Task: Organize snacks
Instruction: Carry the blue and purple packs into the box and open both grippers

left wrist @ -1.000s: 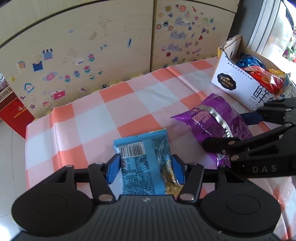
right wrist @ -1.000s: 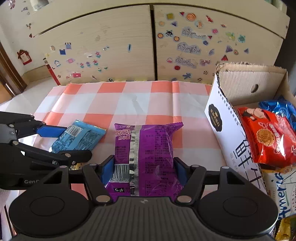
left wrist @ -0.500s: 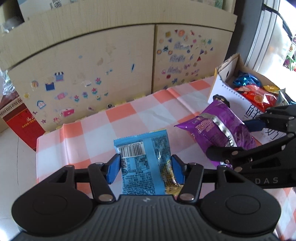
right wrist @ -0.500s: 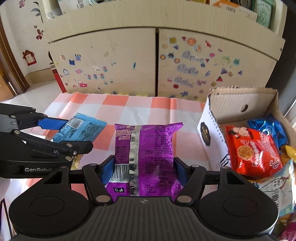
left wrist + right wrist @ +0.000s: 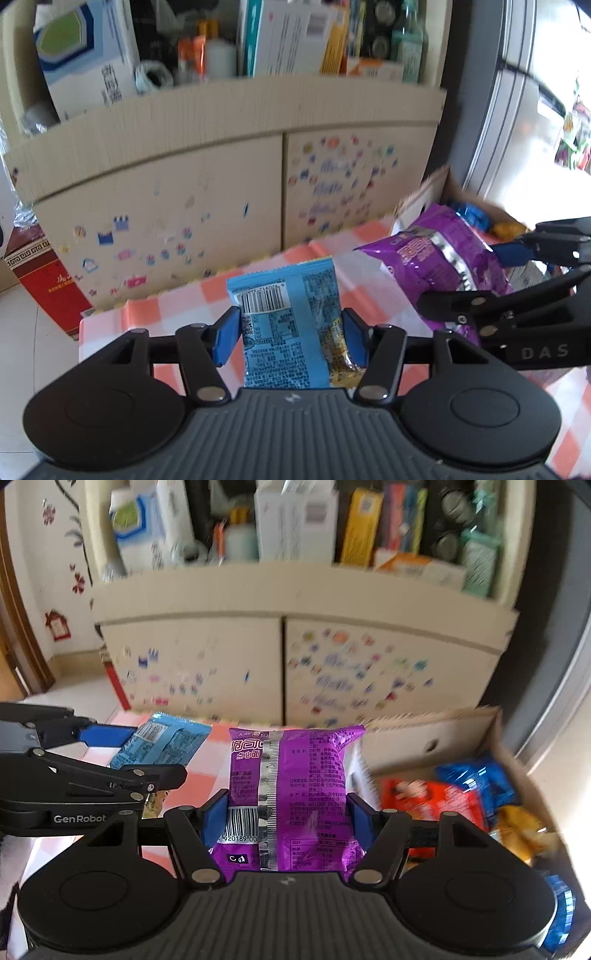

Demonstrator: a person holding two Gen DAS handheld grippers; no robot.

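Observation:
My left gripper (image 5: 291,334) is shut on a blue snack packet (image 5: 286,325), held in the air above the orange-and-white checked tablecloth (image 5: 184,306). My right gripper (image 5: 284,818) is shut on a purple snack bag (image 5: 291,786), also lifted off the table. In the left wrist view the purple bag (image 5: 439,254) hangs at the right with the right gripper (image 5: 491,273) on it. In the right wrist view the blue packet (image 5: 166,742) shows at the left in the left gripper (image 5: 125,753). The cardboard snack box (image 5: 417,734) stands at the right, holding red, blue and yellow packets.
A cream cabinet (image 5: 280,672) with stickers on its doors stands behind the table. Its top shelf (image 5: 303,528) is crowded with boxes and bottles. A red box (image 5: 51,288) stands on the floor at the left. A window frame (image 5: 491,122) is at the far right.
Both grippers have risen with their packets, which have left the tablecloth. The views have tilted up, so the cabinet's shelf now shows and the table looks smaller.

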